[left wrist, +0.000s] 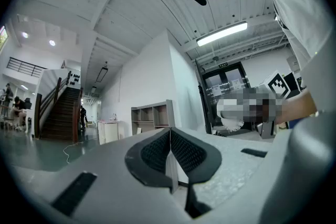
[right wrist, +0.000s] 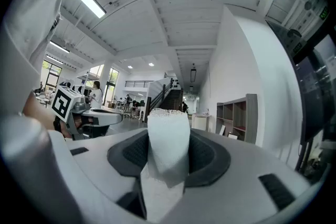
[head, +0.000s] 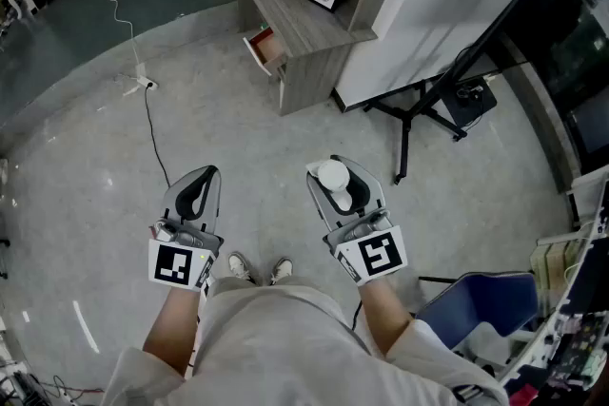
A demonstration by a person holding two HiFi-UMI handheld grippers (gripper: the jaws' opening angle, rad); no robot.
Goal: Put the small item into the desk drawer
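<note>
Held the small item (right wrist: 167, 144), a white roll-like piece, clamped between the jaws of the right gripper (head: 335, 185). Showed the left gripper (head: 196, 190) with jaws pressed together on nothing. Stood well apart from the desk (head: 295, 0), far ahead and slightly left, its drawer (head: 265, 50) already pulled open. Judged pickup done. Left undone: the approach, the reach over the drawer, the release inside.

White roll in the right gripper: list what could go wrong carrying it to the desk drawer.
1. The white roll looks soft; the right gripper could crush or drop it.
2. A black cable lies on the floor beside the way to the desk: possible trip.
3. The drawer looks only partly open, so the roll may catch its edge.
</note>
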